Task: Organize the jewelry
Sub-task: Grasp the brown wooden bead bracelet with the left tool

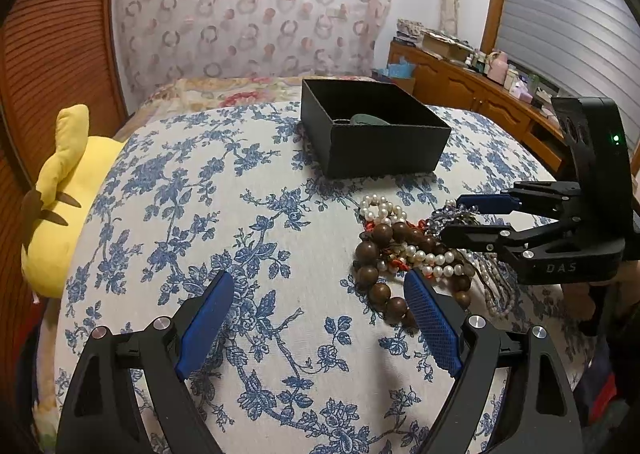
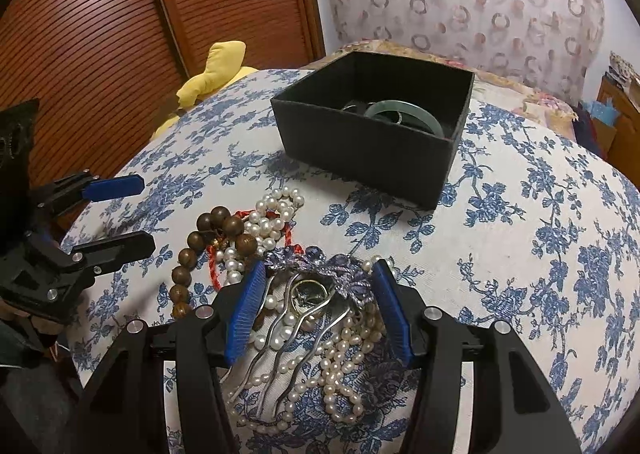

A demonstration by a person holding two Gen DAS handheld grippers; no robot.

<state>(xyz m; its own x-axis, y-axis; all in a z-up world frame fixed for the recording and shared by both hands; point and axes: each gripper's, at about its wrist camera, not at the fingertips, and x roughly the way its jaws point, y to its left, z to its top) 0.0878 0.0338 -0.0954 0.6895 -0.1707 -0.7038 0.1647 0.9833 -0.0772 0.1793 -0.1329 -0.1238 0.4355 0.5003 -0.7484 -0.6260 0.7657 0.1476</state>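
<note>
Blue-flowered bedding (image 2: 520, 254) carries a jewelry heap (image 2: 280, 254) just in front of the black box (image 2: 360, 150), where a bangle (image 2: 400, 110) already lies. Judging by this, the step is picking the purple hair comb (image 2: 320, 274): the right claw (image 2: 318, 296) straddles it half-open, pads not yet pressing, and should close, then lift toward the box. Beside the heap, the left claw (image 1: 318, 320) hangs wide open, holding nothing.

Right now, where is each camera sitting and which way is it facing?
Left wrist: rides the left gripper, angled down over the floral cloth; its open jaws frame bare cloth beside the jewelry pile; the right gripper shows at right.
Right wrist: rides the right gripper, angled down onto the pile; its jaws straddle a hair comb; the left gripper shows at left.
Shared: pile, black box, yellow plush.
</note>
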